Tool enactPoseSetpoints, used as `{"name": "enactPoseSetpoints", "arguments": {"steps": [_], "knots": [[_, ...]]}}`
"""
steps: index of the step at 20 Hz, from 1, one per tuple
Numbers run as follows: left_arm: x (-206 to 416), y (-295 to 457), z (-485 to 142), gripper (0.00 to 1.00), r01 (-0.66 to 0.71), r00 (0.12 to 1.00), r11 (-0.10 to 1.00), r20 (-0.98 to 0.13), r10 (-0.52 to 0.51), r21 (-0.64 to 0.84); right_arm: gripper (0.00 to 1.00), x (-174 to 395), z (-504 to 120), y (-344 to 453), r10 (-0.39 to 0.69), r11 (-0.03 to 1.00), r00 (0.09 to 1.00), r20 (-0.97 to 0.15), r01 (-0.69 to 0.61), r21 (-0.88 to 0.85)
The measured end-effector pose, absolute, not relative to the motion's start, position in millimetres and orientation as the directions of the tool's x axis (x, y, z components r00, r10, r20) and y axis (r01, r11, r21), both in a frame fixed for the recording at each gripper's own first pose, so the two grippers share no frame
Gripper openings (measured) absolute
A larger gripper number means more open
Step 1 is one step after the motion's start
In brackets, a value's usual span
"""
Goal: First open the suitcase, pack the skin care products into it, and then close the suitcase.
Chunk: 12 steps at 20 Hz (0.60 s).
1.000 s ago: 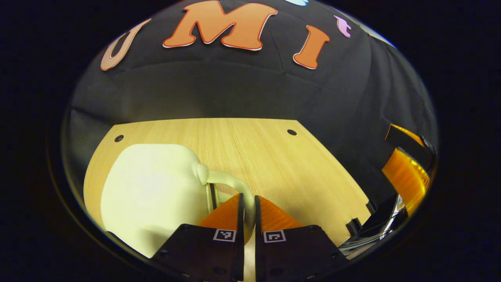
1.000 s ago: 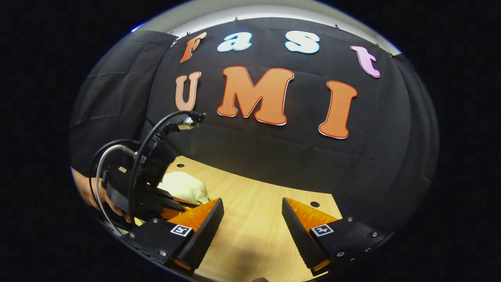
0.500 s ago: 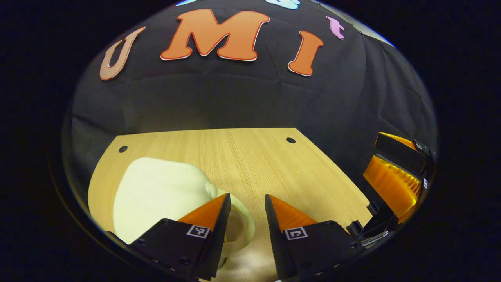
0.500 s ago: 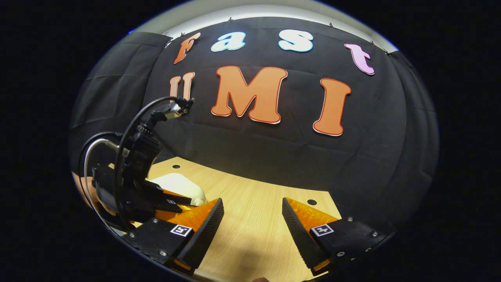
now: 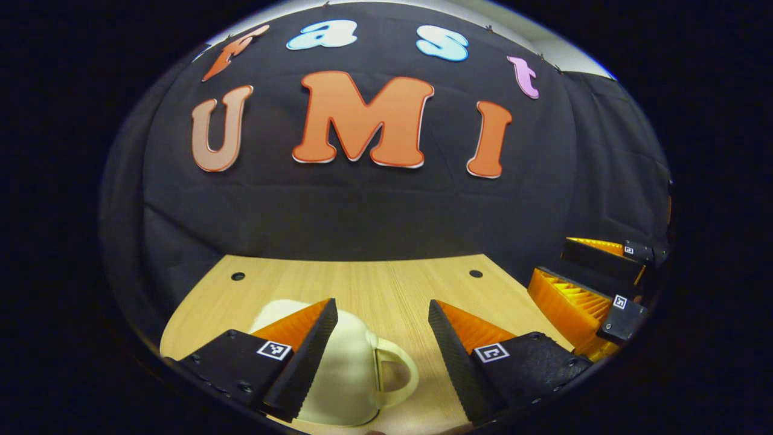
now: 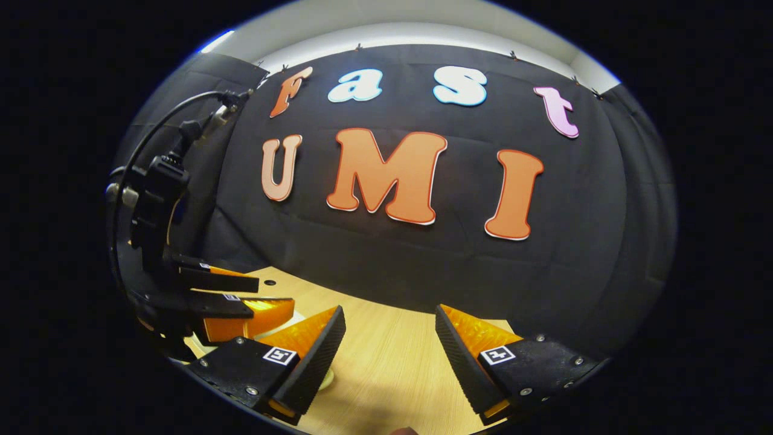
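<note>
Hovering above the counter (image 5: 374,284), the left tool (image 5: 382,338) has its fingers spread wide and grasps nothing; the cream suitcase (image 5: 347,374) lies closed beneath it, partly behind the left finger, and its looped handle (image 5: 395,374) sits in the gap between the fingers, touched by neither. Bare wood stretches beyond the suitcase to the counter's far edge, where two small dark holes (image 5: 238,276) sit near the corners, and the black cloth wall (image 5: 362,211) rises right behind that edge. To the suitcase's right the counter's edge runs diagonally, and the right tool (image 5: 595,284) hangs past it, fingers also apart.

In the right gripper view, the right tool (image 6: 389,350) is released too, with open light wood between its fingers. The left tool (image 6: 235,296) shows to the side, raised above the counter (image 6: 386,362), cables arching from its body. The suitcase is smooth, rounded and pale, its shell unmarked.
</note>
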<state>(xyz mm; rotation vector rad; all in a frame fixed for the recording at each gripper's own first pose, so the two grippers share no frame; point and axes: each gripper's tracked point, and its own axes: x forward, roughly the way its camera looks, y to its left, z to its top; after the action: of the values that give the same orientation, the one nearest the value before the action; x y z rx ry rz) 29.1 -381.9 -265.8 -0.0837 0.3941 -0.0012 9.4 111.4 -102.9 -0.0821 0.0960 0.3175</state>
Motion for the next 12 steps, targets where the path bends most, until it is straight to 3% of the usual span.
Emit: {"name": "enactPoseSetpoints", "arguments": {"steps": [4,12], "knots": [[28,-356,-230,0.94,-0.078,0.953,0.996,-0.296,0.061,-0.048,0.95,19,-85,127,0.335,0.939,0.940,-0.064,-0.338,-0.054],[18,-340,-197,0.98,-0.130,0.972,0.991,-0.200,0.123,-0.023,0.95,18,-78,154,0.389,0.919,0.920,-0.041,-0.391,-0.057]]}}
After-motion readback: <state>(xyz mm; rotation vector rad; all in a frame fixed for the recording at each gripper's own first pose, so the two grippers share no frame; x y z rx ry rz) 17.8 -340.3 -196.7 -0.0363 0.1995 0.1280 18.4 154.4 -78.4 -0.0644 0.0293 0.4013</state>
